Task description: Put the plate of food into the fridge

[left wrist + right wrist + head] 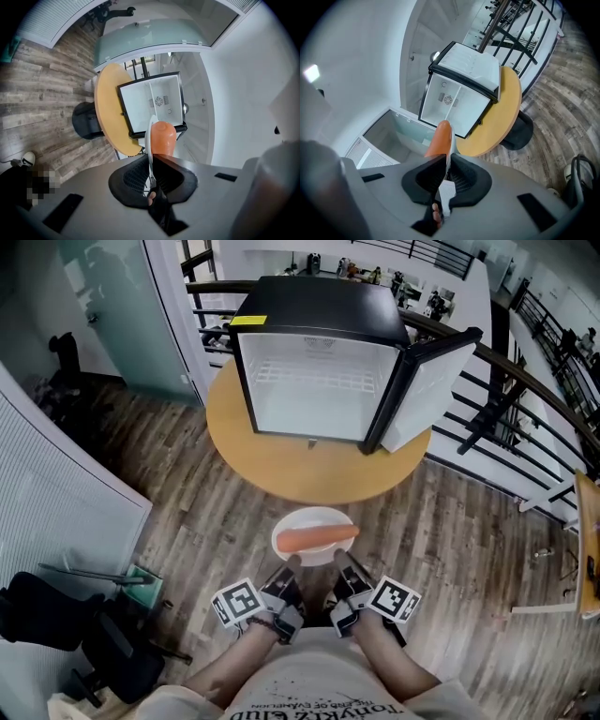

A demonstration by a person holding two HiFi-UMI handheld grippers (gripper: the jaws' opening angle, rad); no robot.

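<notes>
The left gripper [292,563] and right gripper [339,560] each have their jaws nearly together, pinching the thin near rim of the plate [313,514]. One grips either side, likely so it rides level and the orange food [316,539] cannot roll. The plate hangs short of the fridge [319,362], over the floor, and the fridge's door [427,390] is swung wide to receive it.

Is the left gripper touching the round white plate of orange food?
Touching: the left gripper view shows the left gripper clamped on the white plate at its rim.
</notes>
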